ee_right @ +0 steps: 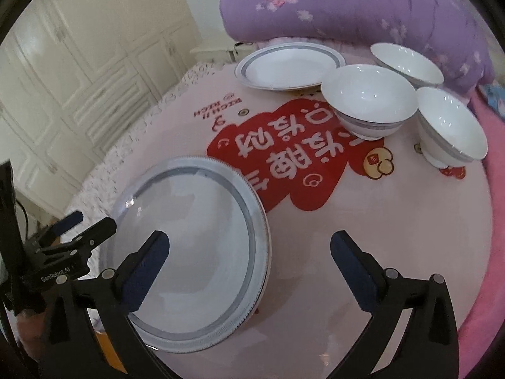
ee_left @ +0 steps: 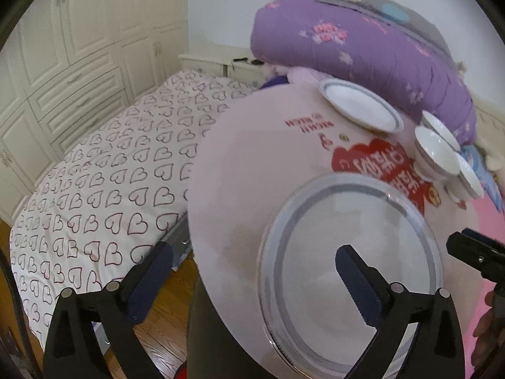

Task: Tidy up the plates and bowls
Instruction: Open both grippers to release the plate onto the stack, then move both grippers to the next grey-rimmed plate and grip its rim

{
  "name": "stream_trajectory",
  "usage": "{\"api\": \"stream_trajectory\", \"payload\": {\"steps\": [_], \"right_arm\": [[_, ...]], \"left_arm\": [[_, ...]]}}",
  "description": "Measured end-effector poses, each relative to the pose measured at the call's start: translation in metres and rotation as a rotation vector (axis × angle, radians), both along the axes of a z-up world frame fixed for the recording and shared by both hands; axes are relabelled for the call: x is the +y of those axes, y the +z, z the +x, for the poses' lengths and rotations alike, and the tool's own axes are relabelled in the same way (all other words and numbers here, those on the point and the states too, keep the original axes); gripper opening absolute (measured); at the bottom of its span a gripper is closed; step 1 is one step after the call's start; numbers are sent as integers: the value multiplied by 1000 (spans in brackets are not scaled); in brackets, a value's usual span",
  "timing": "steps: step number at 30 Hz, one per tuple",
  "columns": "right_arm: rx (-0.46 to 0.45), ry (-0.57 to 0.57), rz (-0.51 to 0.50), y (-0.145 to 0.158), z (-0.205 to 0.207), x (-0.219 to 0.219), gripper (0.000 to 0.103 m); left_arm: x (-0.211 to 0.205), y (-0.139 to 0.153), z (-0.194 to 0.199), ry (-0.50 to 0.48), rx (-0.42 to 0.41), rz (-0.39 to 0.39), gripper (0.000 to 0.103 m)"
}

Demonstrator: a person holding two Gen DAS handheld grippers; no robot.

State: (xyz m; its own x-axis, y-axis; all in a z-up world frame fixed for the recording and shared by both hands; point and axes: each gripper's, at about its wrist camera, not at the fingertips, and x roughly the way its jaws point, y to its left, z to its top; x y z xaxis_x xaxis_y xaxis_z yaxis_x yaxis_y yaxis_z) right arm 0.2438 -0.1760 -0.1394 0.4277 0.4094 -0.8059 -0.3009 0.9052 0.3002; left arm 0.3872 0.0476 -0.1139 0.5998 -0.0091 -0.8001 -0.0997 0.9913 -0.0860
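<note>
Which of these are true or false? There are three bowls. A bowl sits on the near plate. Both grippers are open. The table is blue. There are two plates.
1. Three bowls: true; one bowl, another, a third.
2. A bowl sits on the near plate: false; it is bare.
3. Both grippers open: true; left gripper and right gripper hold nothing.
4. The table is blue: false; it is pink.
5. Two plates: true; the far plate is the second.

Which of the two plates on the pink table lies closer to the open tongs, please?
The near plate with the grey band, lying flat at the table's front edge, right by the tongs. The far plate sits at the back edge, beside the three bowls.
</note>
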Motion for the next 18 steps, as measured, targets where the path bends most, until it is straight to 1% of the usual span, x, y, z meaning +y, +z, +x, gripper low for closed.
{"api": "stream_trajectory", "payload": {"steps": [4, 9, 12, 15, 18], "right_arm": [[-14, -19, 35, 7, 3, -8, 103], [-21, -25, 77, 16, 7, -18, 103], [-29, -31, 95, 21, 10, -23, 103], [-41, -26, 113, 29, 14, -26, 103], [-61, -24, 127, 40, 22, -30, 103]], "left_arm": [[9, 14, 0, 12, -13, -32, 102], [17, 38, -3, 7, -48, -40, 102], [21, 48, -2, -6, -45, -67, 102], [26, 57, 6, -20, -34, -112, 102], [31, 70, 18, -32, -43, -117, 102]]}}
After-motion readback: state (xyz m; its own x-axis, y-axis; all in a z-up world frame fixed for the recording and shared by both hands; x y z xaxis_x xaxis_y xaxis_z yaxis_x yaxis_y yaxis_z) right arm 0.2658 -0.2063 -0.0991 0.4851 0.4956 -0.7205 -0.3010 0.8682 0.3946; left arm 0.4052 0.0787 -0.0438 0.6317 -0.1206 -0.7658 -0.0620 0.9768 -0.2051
